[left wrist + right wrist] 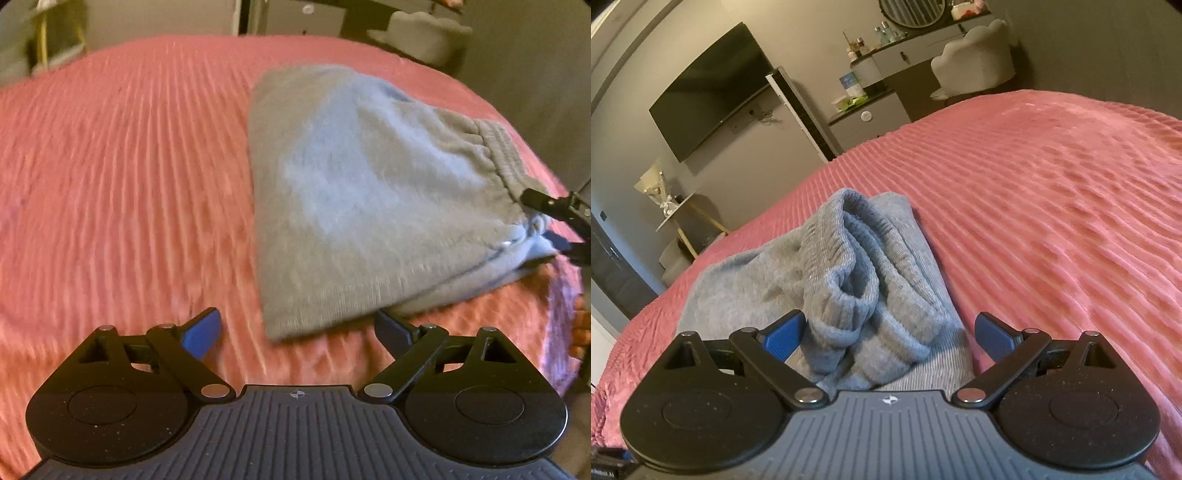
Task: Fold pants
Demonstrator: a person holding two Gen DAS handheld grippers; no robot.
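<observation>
The grey pants [354, 192] lie folded in a thick bundle on the pink bed cover [129, 184]. My left gripper [299, 328] is open and empty, just in front of the bundle's near corner. My right gripper [888, 332] is open, with the ribbed waistband and cuffs [857, 266] of the pants [746, 288] bunched between its spread fingers, not clamped. The right gripper also shows in the left wrist view [554, 218] at the bundle's right end.
The ribbed pink cover [1052, 192] spreads wide to the left and right of the pants. Beyond the bed stand a grey chair [975, 62], a dresser [871, 114], a wall television [709, 88] and a small side table [679, 218].
</observation>
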